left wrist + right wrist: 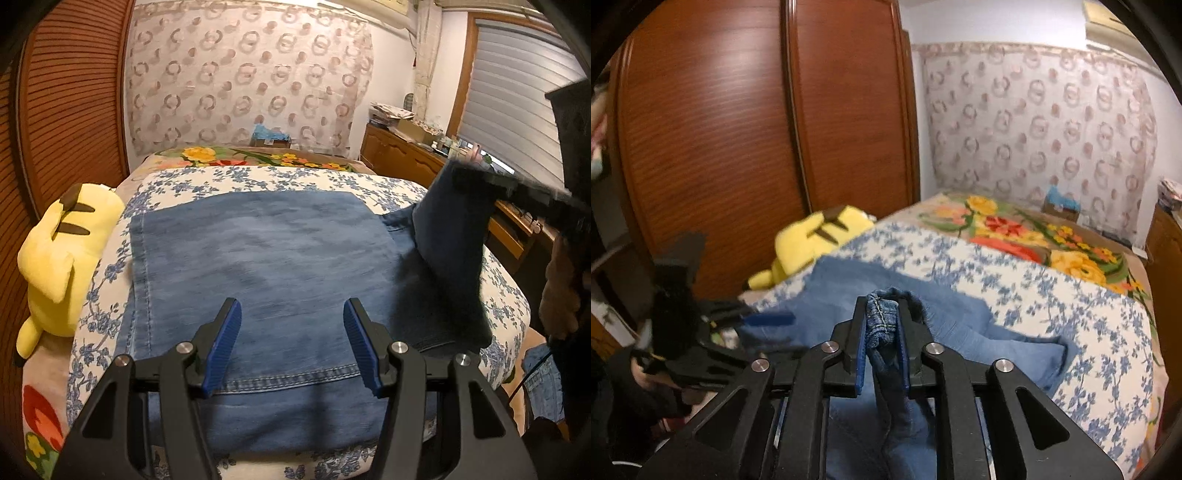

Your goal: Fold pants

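My right gripper point(882, 332) clamps a bunched hem of the jeans point(258, 251) spread across the floral bedspread point(369, 184), my left gripper point(291, 343) hovering empty and spread above them; that thin bite could slip mid-fold.

pants point(258, 258): blue denim, faded and washed-looking
state: partly folded, one flat rectangular panel spread on the bed
hem: stitched edge runs along the panel's 6 o'clock side in the left wrist view
lifted part point(882, 317): a bunched, seamed fold raised off the bed toward 3 o'clock, hanging down in darker folds
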The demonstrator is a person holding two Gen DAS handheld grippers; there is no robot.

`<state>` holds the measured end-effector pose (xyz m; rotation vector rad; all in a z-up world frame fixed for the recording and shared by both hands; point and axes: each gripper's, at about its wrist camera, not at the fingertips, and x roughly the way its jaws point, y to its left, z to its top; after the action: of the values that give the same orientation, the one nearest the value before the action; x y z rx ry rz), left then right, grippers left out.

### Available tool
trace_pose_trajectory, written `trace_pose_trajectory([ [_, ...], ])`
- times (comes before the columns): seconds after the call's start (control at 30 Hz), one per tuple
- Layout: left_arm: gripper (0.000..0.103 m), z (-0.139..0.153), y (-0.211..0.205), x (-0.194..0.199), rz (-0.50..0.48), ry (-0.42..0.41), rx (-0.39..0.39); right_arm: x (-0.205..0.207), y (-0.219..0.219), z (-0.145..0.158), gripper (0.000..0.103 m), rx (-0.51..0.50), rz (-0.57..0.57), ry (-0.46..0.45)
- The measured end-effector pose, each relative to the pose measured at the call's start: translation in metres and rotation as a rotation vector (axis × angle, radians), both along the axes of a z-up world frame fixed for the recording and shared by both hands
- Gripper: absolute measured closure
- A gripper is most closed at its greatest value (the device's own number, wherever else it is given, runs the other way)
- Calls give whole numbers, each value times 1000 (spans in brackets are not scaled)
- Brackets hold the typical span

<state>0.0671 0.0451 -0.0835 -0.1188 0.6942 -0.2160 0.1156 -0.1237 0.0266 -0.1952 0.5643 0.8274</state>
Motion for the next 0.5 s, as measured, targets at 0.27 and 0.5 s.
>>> trace_pose_trajectory([
  [0.27,46,-2,-3,0,-14,2,-11,1,-11,-10,62,0,-12,28],
  [0.5,46,-9,-17,10,-49,26,-1,8,-40,-19,61,-20,-122,35],
])
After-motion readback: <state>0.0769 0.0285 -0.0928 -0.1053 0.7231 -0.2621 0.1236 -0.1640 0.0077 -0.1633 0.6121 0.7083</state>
